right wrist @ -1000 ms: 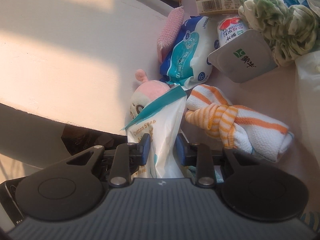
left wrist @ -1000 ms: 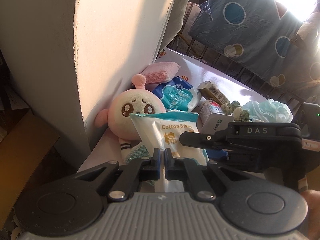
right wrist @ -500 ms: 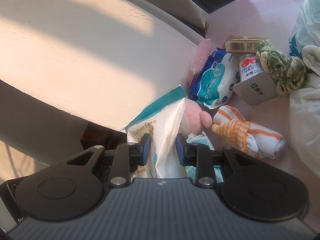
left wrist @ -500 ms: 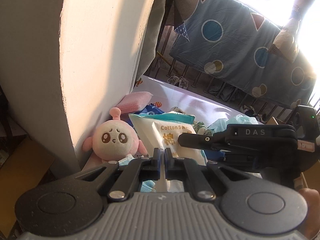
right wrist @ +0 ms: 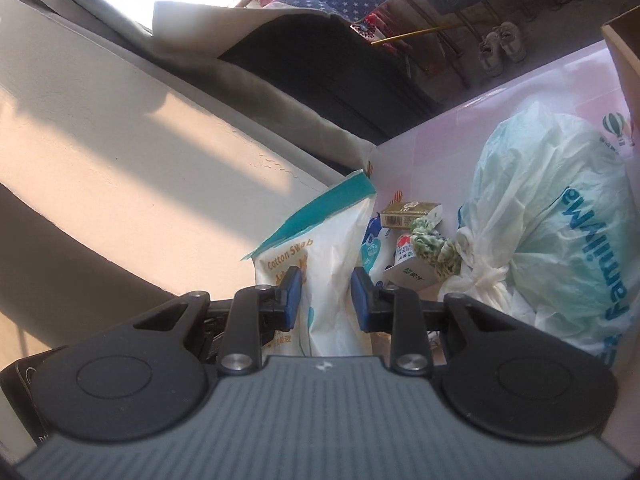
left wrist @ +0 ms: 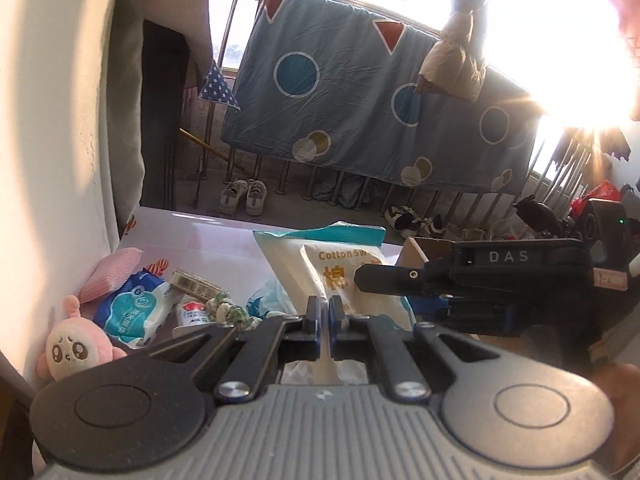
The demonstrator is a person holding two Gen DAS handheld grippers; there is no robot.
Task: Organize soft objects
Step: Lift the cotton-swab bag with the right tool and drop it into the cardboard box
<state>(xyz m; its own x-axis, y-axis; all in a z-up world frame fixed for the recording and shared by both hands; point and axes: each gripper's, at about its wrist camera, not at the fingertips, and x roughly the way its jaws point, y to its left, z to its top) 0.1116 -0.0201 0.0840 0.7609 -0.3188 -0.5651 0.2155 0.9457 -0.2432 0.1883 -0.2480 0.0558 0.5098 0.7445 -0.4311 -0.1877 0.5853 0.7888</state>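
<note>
A white cotton swab bag (left wrist: 340, 268) with a teal top is held up above the pink table (left wrist: 216, 240). My left gripper (left wrist: 324, 312) is shut on its lower edge. My right gripper (right wrist: 326, 300) is shut on the same cotton swab bag (right wrist: 320, 264) from the side; it shows as a black arm (left wrist: 480, 280) in the left wrist view. On the table by the wall lie a pink plush toy (left wrist: 72, 350), a blue wipes pack (left wrist: 136, 312), a pink sponge (left wrist: 110, 274) and a green scrunchie (left wrist: 230, 312).
A cream wall (left wrist: 52, 160) runs along the table's left side. A large tied plastic bag (right wrist: 560, 216) sits at the right, with a cardboard box (right wrist: 624, 52) beyond it. A milk carton (right wrist: 408, 268) and a small yellow box (right wrist: 408, 214) lie near the scrunchie.
Both grippers have lifted the cotton swab bag up and away from the plush toy and the striped cloth. The table objects now sit lower and farther off.
</note>
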